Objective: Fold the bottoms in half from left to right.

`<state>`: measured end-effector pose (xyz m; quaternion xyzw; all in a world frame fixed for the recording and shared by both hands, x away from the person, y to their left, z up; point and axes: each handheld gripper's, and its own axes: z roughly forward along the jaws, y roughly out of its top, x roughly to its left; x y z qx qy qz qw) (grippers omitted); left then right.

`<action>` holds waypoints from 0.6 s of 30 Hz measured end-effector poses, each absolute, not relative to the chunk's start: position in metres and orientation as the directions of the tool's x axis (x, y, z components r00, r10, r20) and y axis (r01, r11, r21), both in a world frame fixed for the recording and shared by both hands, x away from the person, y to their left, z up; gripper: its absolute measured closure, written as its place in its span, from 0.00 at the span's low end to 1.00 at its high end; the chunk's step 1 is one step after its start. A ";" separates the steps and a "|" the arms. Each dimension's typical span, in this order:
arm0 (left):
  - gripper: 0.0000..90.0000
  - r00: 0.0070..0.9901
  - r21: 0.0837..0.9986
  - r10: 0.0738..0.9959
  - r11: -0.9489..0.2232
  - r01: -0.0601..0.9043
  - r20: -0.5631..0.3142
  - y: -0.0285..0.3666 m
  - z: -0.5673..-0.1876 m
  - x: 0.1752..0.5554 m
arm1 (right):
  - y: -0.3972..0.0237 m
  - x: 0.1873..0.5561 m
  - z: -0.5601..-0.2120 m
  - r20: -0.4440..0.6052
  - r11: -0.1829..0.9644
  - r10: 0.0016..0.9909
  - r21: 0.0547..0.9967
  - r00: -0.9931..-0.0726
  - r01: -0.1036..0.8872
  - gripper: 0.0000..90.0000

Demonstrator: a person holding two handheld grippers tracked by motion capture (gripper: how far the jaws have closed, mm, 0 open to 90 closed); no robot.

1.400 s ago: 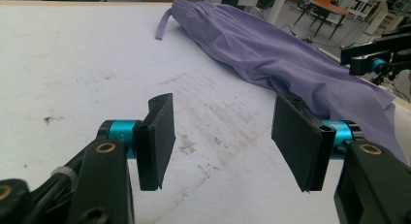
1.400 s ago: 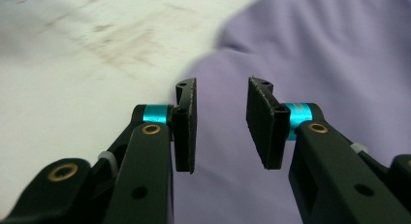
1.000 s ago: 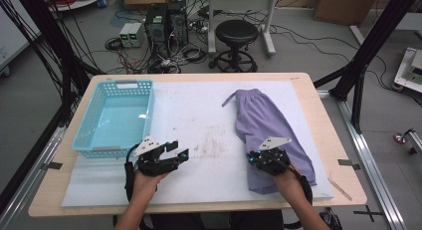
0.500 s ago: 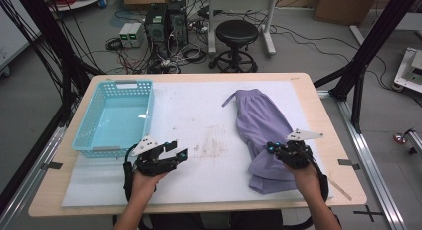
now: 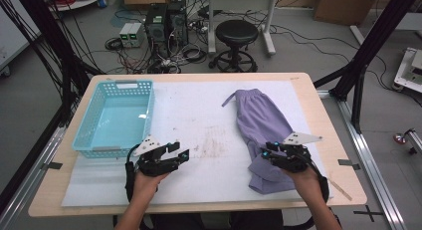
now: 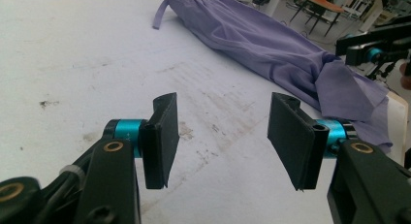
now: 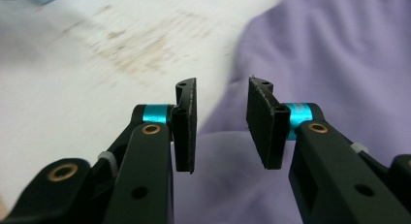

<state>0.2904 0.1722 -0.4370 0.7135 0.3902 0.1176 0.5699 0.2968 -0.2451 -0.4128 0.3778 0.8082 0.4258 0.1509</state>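
Note:
A purple garment (image 5: 259, 123) lies lengthwise on the right half of the white mat (image 5: 199, 110), its near end folded over. My right gripper (image 5: 267, 154) hovers over that near end. Its jaws have just been opening and now stand apart with nothing between them. In the right gripper view the purple cloth (image 7: 329, 54) lies under and beyond the right gripper (image 7: 222, 122). My left gripper (image 5: 180, 151) rests open over bare mat at the front left. In the left gripper view the left gripper (image 6: 220, 136) points at the garment (image 6: 271, 40), with the right gripper (image 6: 373, 49) far off.
A light blue plastic basket (image 5: 102, 140) stands on the left of the table. The mat has a brownish stain (image 5: 214, 145) at its middle. The wooden table edge (image 5: 331, 140) runs close to the garment's right side. A stool (image 5: 238, 33) and cables lie beyond the table.
My right gripper has shifted to the right over the garment's near end and its jaws have parted. That end of the cloth now lies folded over. The left hand has kept still.

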 end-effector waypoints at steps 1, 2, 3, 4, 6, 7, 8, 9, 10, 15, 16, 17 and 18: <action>0.50 0.668 0.905 0.691 -0.045 0.422 -0.277 0.172 -0.437 0.290 | -0.241 0.297 -0.415 0.078 0.362 0.732 0.797 -0.677 0.484 0.70; 0.50 0.668 0.905 0.691 -0.045 0.422 -0.277 0.172 -0.437 0.290 | -0.236 0.296 -0.419 0.073 0.384 0.720 0.786 -0.690 0.485 0.69; 0.50 0.668 0.906 0.692 -0.045 0.420 -0.275 0.173 -0.437 0.291 | -0.231 0.296 -0.423 0.066 0.409 0.706 0.775 -0.705 0.482 0.68; 0.50 0.667 0.906 0.691 -0.041 0.421 -0.279 0.173 -0.437 0.291 | -0.226 0.296 -0.427 0.062 0.433 0.694 0.760 -0.717 0.485 0.66; 0.50 0.667 0.906 0.691 -0.042 0.422 -0.278 0.173 -0.437 0.291 | -0.217 0.295 -0.437 0.049 0.482 0.675 0.726 -0.736 0.491 0.64; 0.50 0.666 0.906 0.691 -0.040 0.422 -0.280 0.173 -0.437 0.291 | -0.214 0.294 -0.442 0.043 0.503 0.669 0.709 -0.742 0.494 0.66; 0.50 0.667 0.906 0.690 -0.039 0.422 -0.282 0.173 -0.437 0.291 | -0.211 0.293 -0.446 0.034 0.524 0.664 0.692 -0.747 0.496 0.72; 0.50 0.668 0.906 0.688 -0.038 0.422 -0.282 0.173 -0.437 0.291 | -0.210 0.293 -0.448 0.015 0.549 0.656 0.677 -0.755 0.491 0.81; 0.50 0.670 0.906 0.687 -0.040 0.422 -0.282 0.172 -0.437 0.291 | -0.209 0.292 -0.449 -0.005 0.564 0.654 0.670 -0.756 0.483 0.86; 0.52 0.676 0.906 0.681 -0.046 0.421 -0.280 0.171 -0.437 0.291 | -0.223 0.290 -0.435 0.034 0.498 0.666 0.723 -0.745 0.478 0.99; 0.53 0.679 0.906 0.679 -0.048 0.421 -0.280 0.171 -0.437 0.291 | -0.227 0.289 -0.432 0.051 0.475 0.670 0.738 -0.740 0.480 0.99; 0.54 0.678 0.905 0.678 -0.044 0.424 -0.285 0.171 -0.437 0.291 | -0.233 0.289 -0.429 0.068 0.444 0.682 0.753 -0.729 0.486 0.99; 0.55 0.680 0.905 0.676 -0.046 0.423 -0.283 0.171 -0.437 0.291 | -0.240 0.288 -0.425 0.088 0.411 0.692 0.768 -0.717 0.491 0.99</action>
